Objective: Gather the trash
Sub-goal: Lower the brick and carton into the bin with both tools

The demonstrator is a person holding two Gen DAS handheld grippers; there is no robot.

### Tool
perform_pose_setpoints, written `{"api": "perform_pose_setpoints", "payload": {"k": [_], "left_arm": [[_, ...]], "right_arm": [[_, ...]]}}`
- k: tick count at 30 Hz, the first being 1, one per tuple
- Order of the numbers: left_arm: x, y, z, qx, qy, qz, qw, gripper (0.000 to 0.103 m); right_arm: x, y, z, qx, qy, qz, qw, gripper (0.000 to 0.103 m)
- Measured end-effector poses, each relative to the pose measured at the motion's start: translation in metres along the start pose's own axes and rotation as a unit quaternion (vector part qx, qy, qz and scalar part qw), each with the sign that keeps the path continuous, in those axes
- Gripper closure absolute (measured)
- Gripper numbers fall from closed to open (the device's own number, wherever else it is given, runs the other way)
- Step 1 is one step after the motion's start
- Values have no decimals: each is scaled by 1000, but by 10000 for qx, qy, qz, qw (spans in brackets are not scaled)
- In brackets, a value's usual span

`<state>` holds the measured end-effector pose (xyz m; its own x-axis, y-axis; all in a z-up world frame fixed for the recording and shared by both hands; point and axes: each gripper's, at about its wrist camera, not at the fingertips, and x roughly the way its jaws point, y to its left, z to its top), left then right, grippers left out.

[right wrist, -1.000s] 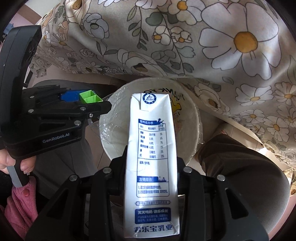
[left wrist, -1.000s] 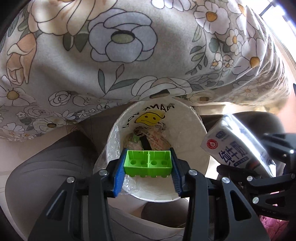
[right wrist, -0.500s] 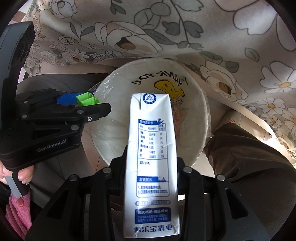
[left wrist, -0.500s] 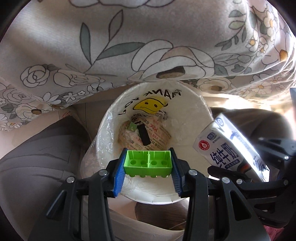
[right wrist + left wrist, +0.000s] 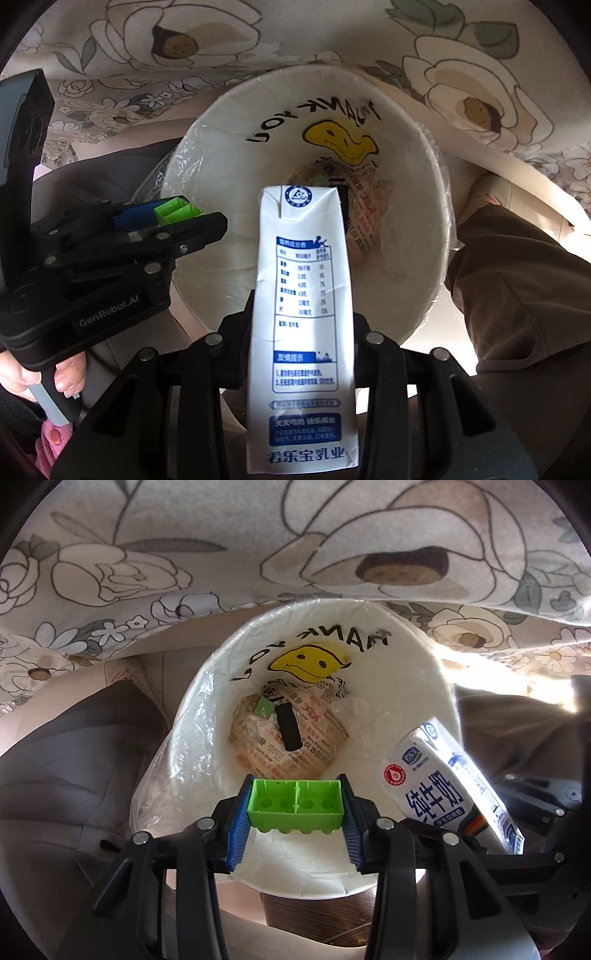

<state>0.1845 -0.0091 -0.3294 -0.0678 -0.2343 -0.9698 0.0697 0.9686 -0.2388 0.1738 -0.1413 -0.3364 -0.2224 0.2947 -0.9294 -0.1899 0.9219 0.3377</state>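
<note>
Clamping a green toy block (image 5: pixel 296 805) between its blue pads, the left tool (image 5: pixel 295 806) hangs over the near rim of the white trash bin (image 5: pixel 436 686). The right tool (image 5: pixel 301 332) is closed on a white milk carton (image 5: pixel 303 332), whose top reaches over the bin opening. Inside the bin lie a printed wrapper (image 5: pixel 317 746) and a small black piece (image 5: pixel 289 727), under a flowered cloth (image 5: pixel 184 554).

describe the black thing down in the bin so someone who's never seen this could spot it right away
Find the white bin lined with a smiley-face bag, under the floral cloth. At its bottom lies a printed wrapper, and the small black block rests on that. It is the only solid black piece, beside a little green scrap.
</note>
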Motion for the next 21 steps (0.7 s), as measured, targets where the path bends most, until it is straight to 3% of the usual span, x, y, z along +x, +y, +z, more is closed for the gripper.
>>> {"api": "perform_pose_setpoints", "payload": {"k": [10,21], "left_arm": [[24,5,8,-160,267,25,9995,58],[39,9,14,-265,499,-4,9984,57]], "right_arm": [[17,-9,9,291,139,143,9994,65],[38,-6,22,214,122,-129,9996,65]]}}
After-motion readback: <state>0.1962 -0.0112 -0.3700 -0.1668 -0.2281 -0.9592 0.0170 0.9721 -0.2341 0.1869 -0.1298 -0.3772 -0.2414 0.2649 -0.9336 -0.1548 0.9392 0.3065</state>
